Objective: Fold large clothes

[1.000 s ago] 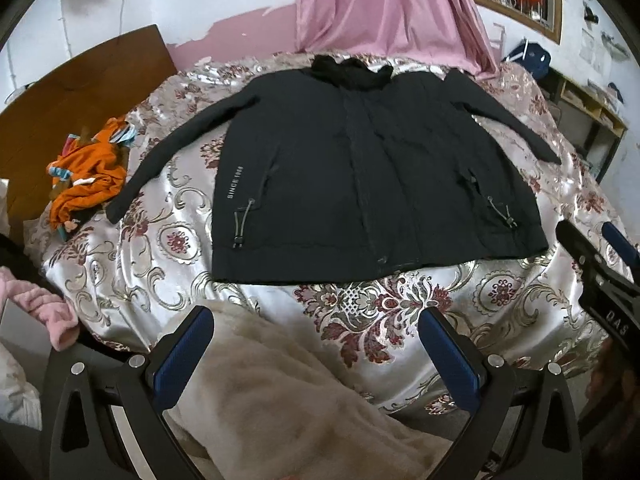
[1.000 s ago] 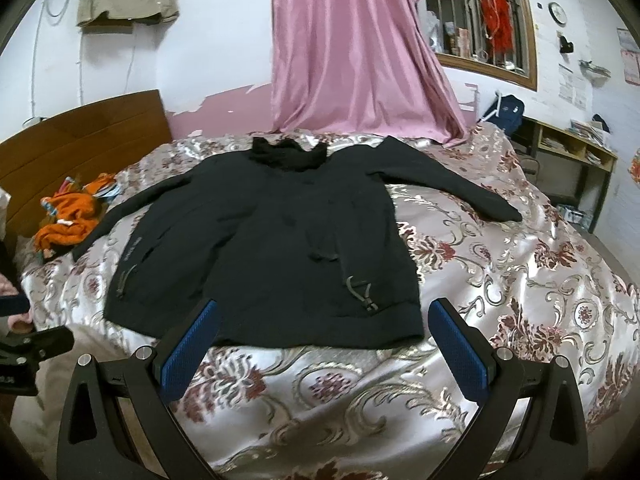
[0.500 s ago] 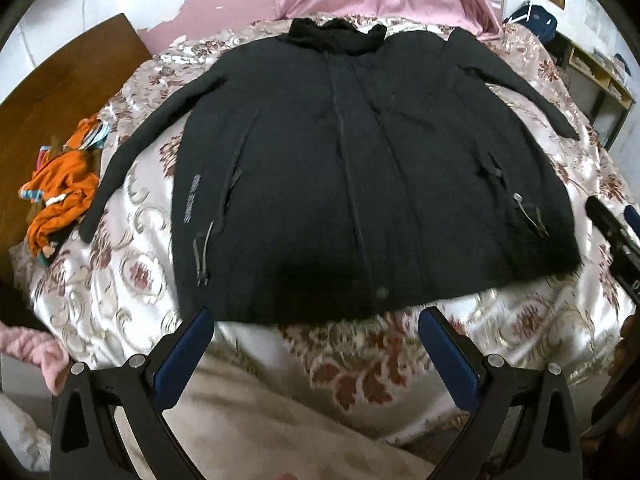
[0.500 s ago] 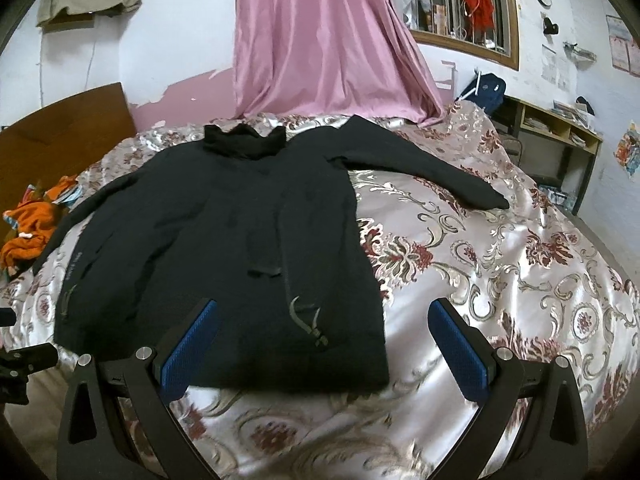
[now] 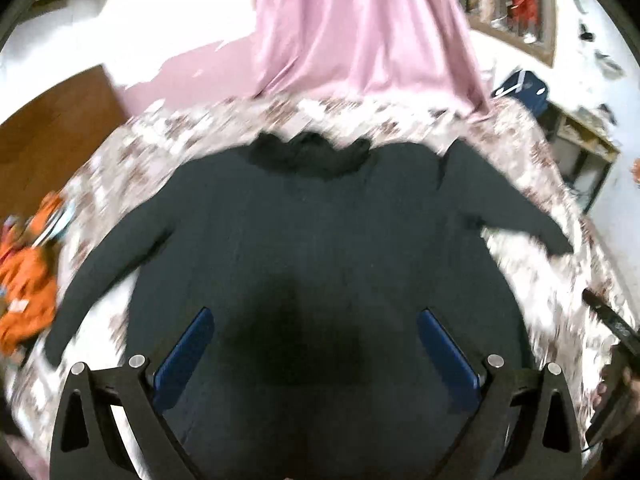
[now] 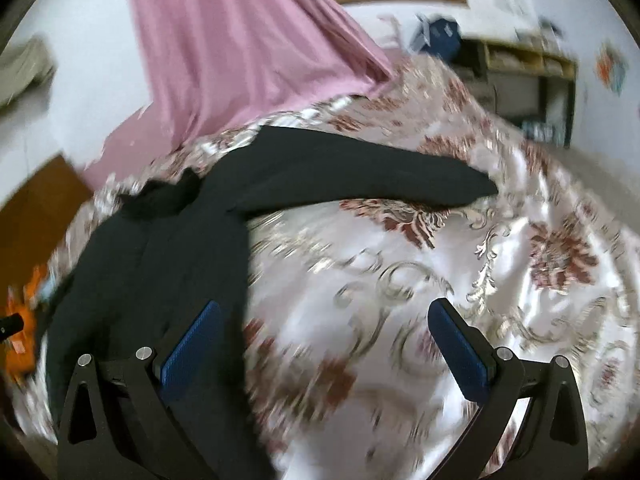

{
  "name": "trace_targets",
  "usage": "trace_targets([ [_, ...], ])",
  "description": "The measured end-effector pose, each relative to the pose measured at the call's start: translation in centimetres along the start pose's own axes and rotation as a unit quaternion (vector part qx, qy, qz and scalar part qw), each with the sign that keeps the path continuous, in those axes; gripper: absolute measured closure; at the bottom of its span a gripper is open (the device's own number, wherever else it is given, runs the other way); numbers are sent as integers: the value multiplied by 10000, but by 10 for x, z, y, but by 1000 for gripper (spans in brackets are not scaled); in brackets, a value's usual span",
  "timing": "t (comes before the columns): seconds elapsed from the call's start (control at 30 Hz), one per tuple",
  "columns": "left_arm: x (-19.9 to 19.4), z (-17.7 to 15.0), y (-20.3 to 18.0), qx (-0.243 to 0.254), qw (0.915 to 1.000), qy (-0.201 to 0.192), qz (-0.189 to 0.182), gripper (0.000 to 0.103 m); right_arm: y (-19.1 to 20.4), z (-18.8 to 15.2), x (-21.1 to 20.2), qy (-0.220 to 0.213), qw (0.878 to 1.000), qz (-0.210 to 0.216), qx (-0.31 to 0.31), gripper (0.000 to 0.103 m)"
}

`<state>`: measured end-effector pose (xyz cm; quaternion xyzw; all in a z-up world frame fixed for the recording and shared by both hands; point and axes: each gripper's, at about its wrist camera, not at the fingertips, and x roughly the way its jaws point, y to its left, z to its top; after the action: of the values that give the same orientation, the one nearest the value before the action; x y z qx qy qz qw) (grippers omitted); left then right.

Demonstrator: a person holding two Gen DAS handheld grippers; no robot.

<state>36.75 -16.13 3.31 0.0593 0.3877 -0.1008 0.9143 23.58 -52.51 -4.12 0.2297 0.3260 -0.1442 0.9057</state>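
Presently, items as seen from the two wrist views:

- Left gripper [image 5: 316, 350]: fingers [image 5: 182, 356] spread wide and released, blue pads facing each other, nothing between them but cloth lying below; whether the tips touch the cloth cannot be told.
- Black jacket [image 5: 320, 248]: spread flat, front up, on the bed; its lower body fills the space between and ahead of the left fingers, collar [image 5: 312, 152] at the far end, one sleeve [image 5: 100, 272] running out past the left-hand finger, the other sleeve [image 5: 516, 212] past the right-hand finger.
- Right gripper [image 6: 324, 352]: fingers [image 6: 464, 354] likewise parted and released, holding nothing. The jacket's side edge [image 6: 224, 280] lies under and just beyond the left-hand finger; its outstretched sleeve [image 6: 360, 176] crosses well ahead of both fingers.
- Bed cover [image 6: 460, 272]: shiny, pale, with red floral and scroll pattern; bare between the right fingers.
- Orange clothing [image 5: 24, 288]: heaped on the bed, beyond the sleeve end on the left-hand side.
- Pink curtain [image 5: 360, 32]: hanging past the collar end.
- Wooden headboard [image 5: 48, 136]: far left.
- Shelf unit [image 6: 528, 80]: far right, blurred.
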Motion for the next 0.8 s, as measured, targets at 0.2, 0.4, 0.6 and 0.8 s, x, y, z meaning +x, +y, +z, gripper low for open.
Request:
trace_targets([
  [0.2,109,32,-47,-58,9971,26,-757,0,-91,26,103,551,9853,-108,1616,1],
  [0.4,185,43,-91,-362,9834,-166,-1769,0,-144,44,154,268,9592,19,2816,1],
  [0.6,244,51,-104,-743,9704,140,-2293,0,-168,65,206,-115,9279,216,3720,1],
  [0.8,283,37,-114,-863,9664,607,-2345,0,-166,80,261,169,8795,938,4663,2],
])
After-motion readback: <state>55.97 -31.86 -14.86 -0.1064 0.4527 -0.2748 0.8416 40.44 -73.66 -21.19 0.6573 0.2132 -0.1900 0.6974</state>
